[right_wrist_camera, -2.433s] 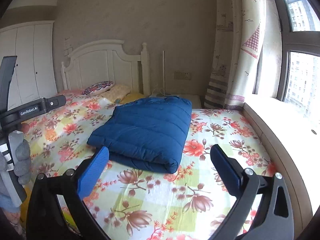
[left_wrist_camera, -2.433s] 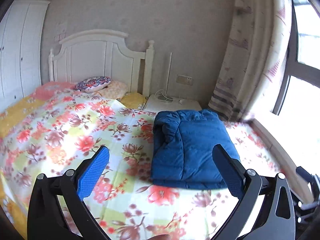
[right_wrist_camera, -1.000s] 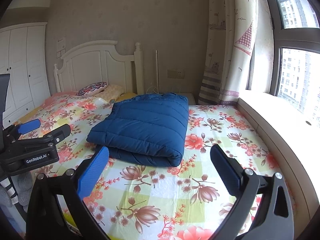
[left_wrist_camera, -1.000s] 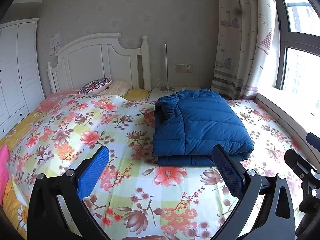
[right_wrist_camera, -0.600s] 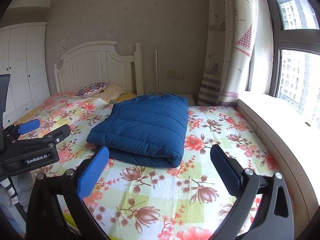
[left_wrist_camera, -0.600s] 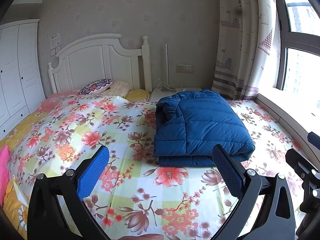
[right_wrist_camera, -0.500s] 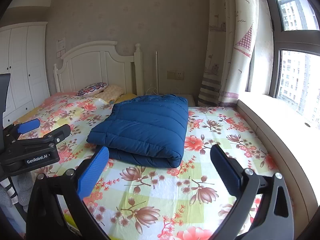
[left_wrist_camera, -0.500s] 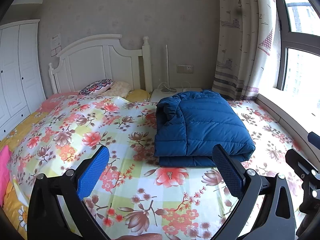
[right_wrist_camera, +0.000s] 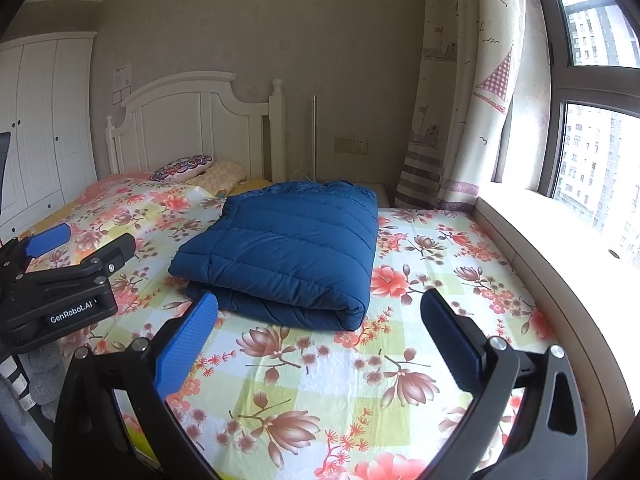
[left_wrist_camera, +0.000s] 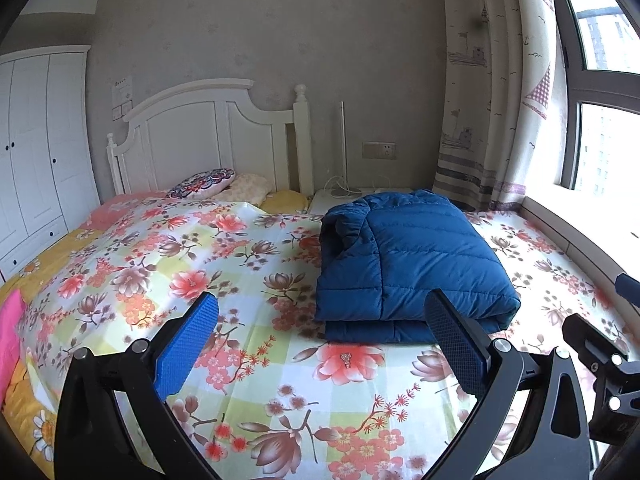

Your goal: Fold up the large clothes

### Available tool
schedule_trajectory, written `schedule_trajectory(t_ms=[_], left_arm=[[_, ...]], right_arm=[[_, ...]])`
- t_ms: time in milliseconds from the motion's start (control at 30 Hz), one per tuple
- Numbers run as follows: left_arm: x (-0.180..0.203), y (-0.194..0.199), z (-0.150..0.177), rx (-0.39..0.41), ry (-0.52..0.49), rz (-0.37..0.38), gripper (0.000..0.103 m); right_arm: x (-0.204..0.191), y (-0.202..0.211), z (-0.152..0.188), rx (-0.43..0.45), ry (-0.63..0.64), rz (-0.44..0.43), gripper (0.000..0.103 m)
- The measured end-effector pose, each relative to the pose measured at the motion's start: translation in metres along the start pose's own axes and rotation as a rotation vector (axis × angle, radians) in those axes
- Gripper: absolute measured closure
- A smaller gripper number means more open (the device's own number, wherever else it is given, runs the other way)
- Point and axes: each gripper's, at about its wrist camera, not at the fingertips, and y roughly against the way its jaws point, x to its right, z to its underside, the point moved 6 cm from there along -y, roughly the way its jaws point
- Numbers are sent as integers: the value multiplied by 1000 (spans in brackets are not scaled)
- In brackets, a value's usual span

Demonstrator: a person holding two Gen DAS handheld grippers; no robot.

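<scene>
A: Where is the blue down jacket (left_wrist_camera: pixel 412 264)?

B: It lies folded into a thick rectangular bundle on the bed (left_wrist_camera: pixel 248 364), on the flowered sheet, toward the edge that runs along the window sill (right_wrist_camera: pixel 560 248). Its far end reaches close to the head of the bed, next to the white bedside stand (left_wrist_camera: pixel 340 200). In the right wrist view the rounded fold of the blue down jacket (right_wrist_camera: pixel 288 252) faces the foot of the bed.

A: Is either tool touching it?

B: No. The left hand-held gripper (left_wrist_camera: pixel 322 344) hangs above the sheet with its blue pads spread wide and nothing between them. The right hand-held gripper (right_wrist_camera: pixel 318 334) is likewise released, jaws wide apart and empty. Both sit short of the jacket's near end.

A: Can each see the other?

B: Yes. The left hand-held gripper (right_wrist_camera: pixel 76 252) shows at the left edge of the right wrist view, over the sheet and beside the bundle. Part of the right one's black frame shows at the lower right of the left wrist view.

A: What else is on the bed?

B: A patterned pillow (left_wrist_camera: pixel 202 182) and a pale cushion (left_wrist_camera: pixel 248 184) lie at the white headboard (left_wrist_camera: pixel 208 136). A curtain (left_wrist_camera: pixel 492 88) hangs beside the window (right_wrist_camera: pixel 592 120), and a white wardrobe (left_wrist_camera: pixel 36 140) stands on the far side.
</scene>
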Motion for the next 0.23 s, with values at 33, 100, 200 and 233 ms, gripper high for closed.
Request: schedule_trajectory(t_ms=[33,100,200,233], left_arm=[[-1,-7,1,-25,-2,17,4],[-7,-28,7,-116,-1,50,4],[-39,-71,16,-265,42,84,4],[-56,-84,16,-287,58,77,4]], right_arm=[[0,-5,3,-13,3,-1,2],[2,-16,6,-36,7,-7,2],[25,-38,4,-83,1,-16,3],[45,-47,-2,-90,-20,-3,3]])
